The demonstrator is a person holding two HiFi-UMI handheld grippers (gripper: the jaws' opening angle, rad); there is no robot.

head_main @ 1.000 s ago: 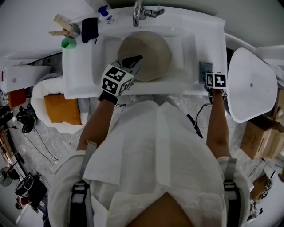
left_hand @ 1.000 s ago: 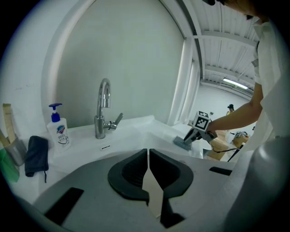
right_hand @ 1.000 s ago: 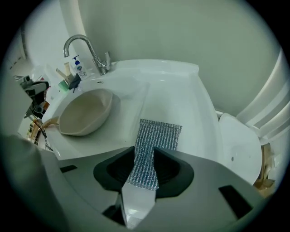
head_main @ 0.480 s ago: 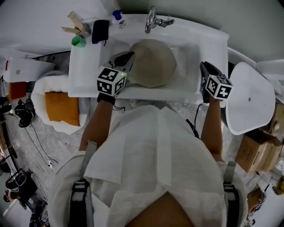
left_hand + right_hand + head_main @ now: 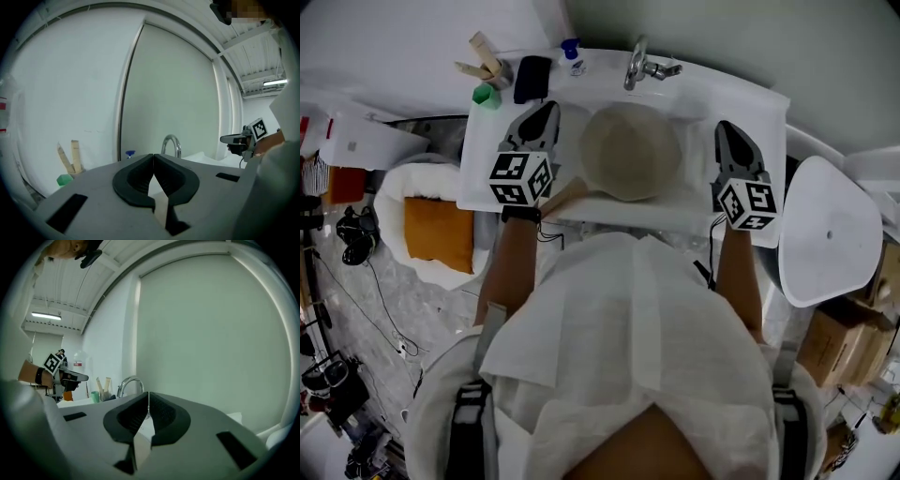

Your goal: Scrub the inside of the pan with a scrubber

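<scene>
A beige pan (image 5: 630, 150) lies in the basin of the white sink (image 5: 675, 208), below the faucet (image 5: 642, 64). My left gripper (image 5: 547, 109) hovers over the sink's left ledge, to the left of the pan, shut and empty. My right gripper (image 5: 724, 127) hovers over the right ledge; its jaws have just been closing and now stand shut with nothing between them. The left gripper (image 5: 153, 157) and the right gripper (image 5: 148, 394) both point nearly level at the back wall. No scrubber shows in any view.
On the sink's back left corner stand a green cup (image 5: 486, 96), wooden sticks (image 5: 483, 56), a black pad (image 5: 532, 77) and a blue-capped bottle (image 5: 570, 49). A white round object (image 5: 830, 211) stands to the right, an orange cushion (image 5: 438, 234) to the left.
Both grippers rose and tipped up from the sink. The left one drew away from the pan to the left. The right one lifted off the right ledge, where a grey pad lay.
</scene>
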